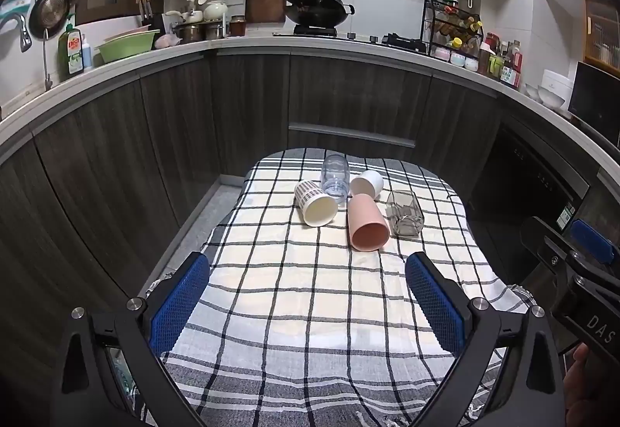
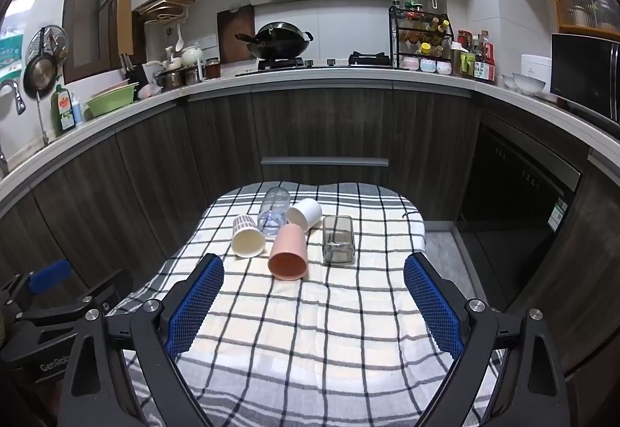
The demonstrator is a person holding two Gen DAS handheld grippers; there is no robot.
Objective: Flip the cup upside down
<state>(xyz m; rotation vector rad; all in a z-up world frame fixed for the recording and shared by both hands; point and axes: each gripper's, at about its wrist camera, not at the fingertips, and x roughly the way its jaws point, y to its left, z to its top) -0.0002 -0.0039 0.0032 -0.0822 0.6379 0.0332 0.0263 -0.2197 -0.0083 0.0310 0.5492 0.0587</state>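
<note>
- Pink cup (image 1: 366,227) lies on its side on the checked cloth (image 1: 294,310) over the table, mouth toward the fingers, well ahead of both pairs.
- Left gripper (image 1: 308,305): fingers (image 1: 180,301) spread wide, holding and touching nothing.
- Right gripper (image 2: 314,305): fingers (image 2: 434,305) likewise spread wide and bare.
- Patterned cup (image 1: 314,203), clear cup (image 1: 334,178) and white cup (image 1: 366,183) lie tipped around the pink one; a glass (image 1: 404,213) stands just beside it.
</note>
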